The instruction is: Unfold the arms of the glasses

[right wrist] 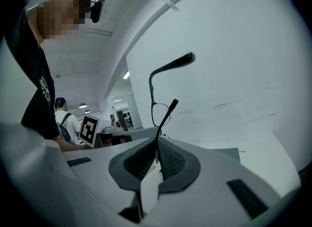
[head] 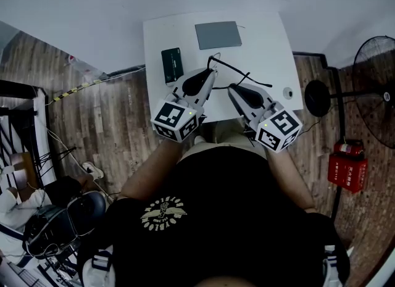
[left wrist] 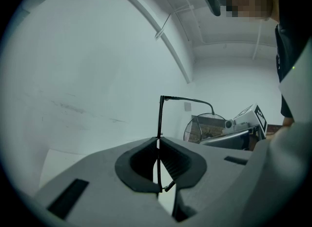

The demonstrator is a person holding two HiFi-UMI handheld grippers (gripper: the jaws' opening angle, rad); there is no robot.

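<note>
Head view first: the person stood at a white table [head: 271,39] with both grippers raised over its near edge. The left gripper [head: 212,74] and right gripper [head: 232,87] pointed toward each other, and the glasses [head: 239,71] were strung between them, up off the table. Farther back on the table sat a black case [head: 172,65] and, beyond it, a gray pad [head: 218,34]. A fan [head: 376,73] stood on the floor off to the right, with a red box [head: 347,165] near it.

Left gripper view: the left gripper [left wrist: 158,145] had its jaws pressed together on a thin black part of the glasses [left wrist: 160,116], which ran straight up out of the pads. From the top of that part, one arm went off to the right with a hooked end. I couldn't tell exactly which part of the frame was pinched. The fan and the right gripper's marker cube showed behind it.

Right gripper view: the right gripper [right wrist: 157,145] was closed down just as tight, on one arm of the glasses [right wrist: 168,66]. That arm's tip stuck up at a slant above the pads. A lens rim showed just behind it, and the other arm curved up higher. The left gripper's marker cube was at the left.
</note>
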